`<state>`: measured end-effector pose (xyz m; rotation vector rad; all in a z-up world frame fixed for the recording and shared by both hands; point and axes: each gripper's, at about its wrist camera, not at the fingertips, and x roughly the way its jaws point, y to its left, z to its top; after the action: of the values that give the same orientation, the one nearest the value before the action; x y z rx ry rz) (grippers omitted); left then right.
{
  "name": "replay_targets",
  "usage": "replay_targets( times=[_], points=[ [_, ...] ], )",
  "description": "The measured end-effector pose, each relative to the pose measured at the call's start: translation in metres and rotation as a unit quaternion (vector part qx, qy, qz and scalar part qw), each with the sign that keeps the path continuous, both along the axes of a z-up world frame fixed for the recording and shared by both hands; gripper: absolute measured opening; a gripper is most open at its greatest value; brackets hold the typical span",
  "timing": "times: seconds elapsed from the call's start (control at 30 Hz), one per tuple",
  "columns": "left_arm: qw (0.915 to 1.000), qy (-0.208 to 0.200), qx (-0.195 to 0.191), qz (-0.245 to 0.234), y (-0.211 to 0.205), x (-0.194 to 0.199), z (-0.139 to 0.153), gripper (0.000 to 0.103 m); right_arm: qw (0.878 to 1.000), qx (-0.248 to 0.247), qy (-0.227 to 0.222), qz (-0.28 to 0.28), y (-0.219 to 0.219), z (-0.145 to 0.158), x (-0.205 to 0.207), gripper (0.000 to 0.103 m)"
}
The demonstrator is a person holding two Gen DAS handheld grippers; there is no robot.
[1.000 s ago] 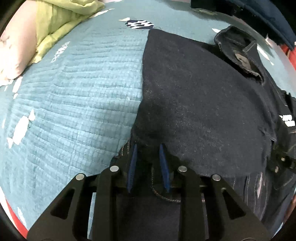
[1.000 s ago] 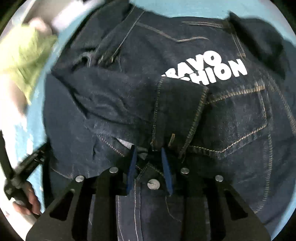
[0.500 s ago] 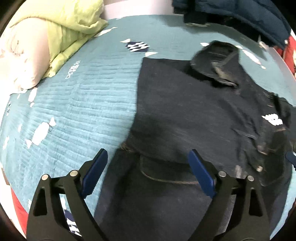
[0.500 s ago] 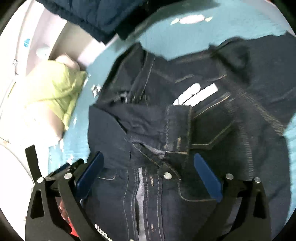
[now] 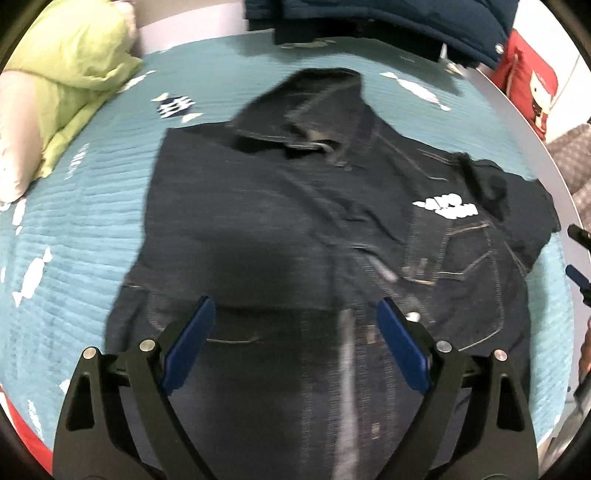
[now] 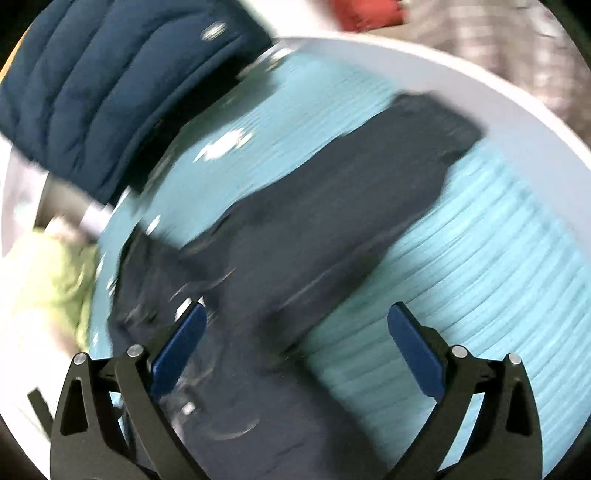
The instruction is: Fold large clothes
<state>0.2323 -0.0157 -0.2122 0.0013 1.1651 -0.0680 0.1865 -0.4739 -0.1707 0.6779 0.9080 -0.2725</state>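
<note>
Both tools stand wide with nothing between their blue pads. Left tool point(image 5: 295, 338) hangs over the near hem of the dark denim jacket point(image 5: 295, 221), which lies spread on the teal bed cover point(image 5: 92, 192); its jaws have been opening within the last second, though not in the last half of it, and the cloth is below them, not pinched. From this tool outward, the jacket's collar point(image 5: 306, 122) sits at 12 o'clock, and a white printed logo point(image 5: 445, 207) above a stitched chest pocket point(image 5: 476, 254) sits at about 2 o'clock. Beyond the jacket, a lime-green pillow point(image 5: 70, 85) lies at 10 o'clock beside a pale one point(image 5: 16, 144), a navy quilted coat point(image 5: 369, 22) hangs over the far edge at 12 o'clock, and a red cushion point(image 5: 532, 85) stands at 1 o'clock. Right tool point(image 6: 297, 336) has likewise spread its jaws wide within that second and holds nothing; its view is badly smeared. Under it and running toward 1 o'clock lies a long dark strip of the jacket, apparently a sleeve point(image 6: 369, 192), flat on the teal cover point(image 6: 498, 258). The quilted coat point(image 6: 110, 92) fills its 10 to 11 o'clock, and the green pillow point(image 6: 48, 288) shows at 9 o'clock. Nothing lies on top of the jacket.
</note>
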Motion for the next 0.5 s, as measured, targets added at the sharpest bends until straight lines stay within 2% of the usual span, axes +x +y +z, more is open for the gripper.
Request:
replay_targets(
  times=[0.23, 0.3, 0.37, 0.43, 0.5],
  points=[
    [0.9993, 0.007, -0.033, -0.013, -0.045, 0.012, 0.001, 0.089, 0.997, 0.013, 0.022, -0.069, -0.101, -0.034, 0.028, 0.095],
    [0.9993, 0.007, -0.036, -0.012, -0.053, 0.017, 0.001, 0.089, 0.996, 0.034, 0.021, -0.074, -0.116, -0.044, 0.036, 0.088],
    [0.9993, 0.013, -0.033, -0.014, -0.062, 0.025, -0.001, 0.089, 0.995, 0.051, 0.015, -0.082, -0.127, -0.057, 0.047, 0.087],
    [0.9993, 0.016, -0.029, -0.019, -0.067, 0.029, -0.003, 0.089, 0.994, 0.035, 0.022, -0.096, -0.135, -0.065, 0.051, 0.087],
    [0.9994, 0.021, -0.017, -0.023, -0.071, 0.033, -0.007, 0.089, 0.994, 0.025, 0.006, -0.106, -0.139, -0.066, 0.053, 0.087]
  ],
)
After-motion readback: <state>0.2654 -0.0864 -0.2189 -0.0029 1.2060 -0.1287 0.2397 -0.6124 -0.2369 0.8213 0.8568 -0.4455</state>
